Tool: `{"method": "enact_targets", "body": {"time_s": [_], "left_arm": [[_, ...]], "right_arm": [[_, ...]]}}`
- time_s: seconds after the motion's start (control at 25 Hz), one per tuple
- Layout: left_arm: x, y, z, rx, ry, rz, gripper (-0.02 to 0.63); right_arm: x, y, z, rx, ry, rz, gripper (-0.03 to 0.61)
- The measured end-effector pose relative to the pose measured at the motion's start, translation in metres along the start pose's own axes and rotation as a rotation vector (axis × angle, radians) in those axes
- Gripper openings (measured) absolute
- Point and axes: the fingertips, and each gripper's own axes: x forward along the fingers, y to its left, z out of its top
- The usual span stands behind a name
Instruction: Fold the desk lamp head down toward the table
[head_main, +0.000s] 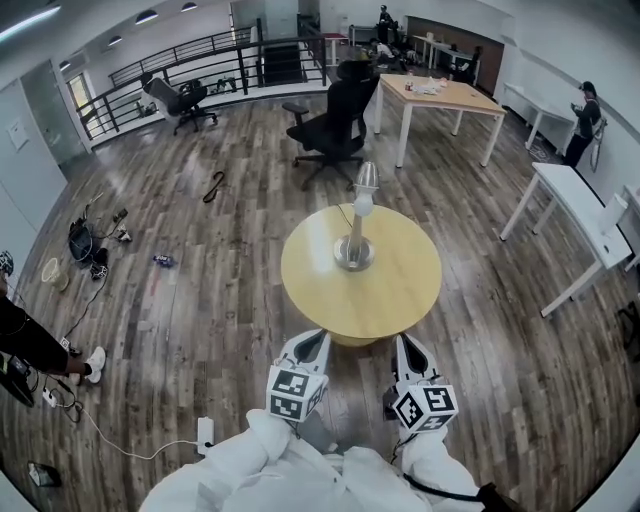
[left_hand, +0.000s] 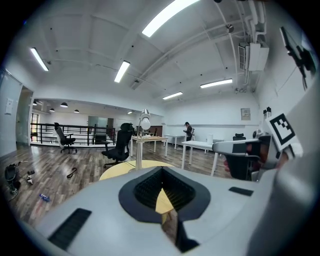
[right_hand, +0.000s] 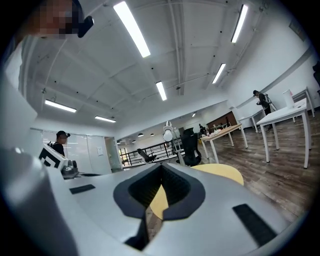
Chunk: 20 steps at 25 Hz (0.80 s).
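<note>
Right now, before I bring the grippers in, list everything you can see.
round table: one, yellow, just ahead of both grippers
desk lamp: one, silver and white, upright at the table's middle
office chairs: two, black, one behind the table, one far left by the railing
wooden desk: one, light top, white legs, far right
white desks: several, right side
floor clutter: cables and small items, left
power strip: one, white, floor at near left
bystanders: two, dark clothes, far right and left edge
left gripper: grey, shut, empty, table's near side
right gripper: grey, shut, empty, beside it
</note>
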Motion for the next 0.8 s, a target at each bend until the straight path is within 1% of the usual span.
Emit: {"method": "enact_targets", "body": {"time_s": [0.12,0.28,0.48,0.6,0.8], "left_arm": [[0.021,0.013,0.005,0.023,0.0,-0.009,0.002],[0.055,0.035,0.009,0.022,-0.006,-0.026,0.002],[0.112,0.062,0.017,0.035,0.011,-0.05,0.002],[0.157,0.082,0.025,0.074,0.015,-0.059,0.002],[0.227,0.115,0.037,0.14,0.014,-0.101,0.002]], "right_arm": [[0.018,-0.003,0.0,-0.009,0.002,0.028,0.011],[0.05,-0.014,0.002,-0.029,-0.002,0.043,0.011],[0.098,-0.033,0.02,-0.062,-0.017,0.04,0.011],[0.132,-0.044,0.036,-0.088,-0.023,0.031,0.011],[0.185,-0.057,0.06,-0.132,-0.04,0.018,0.011]]}}
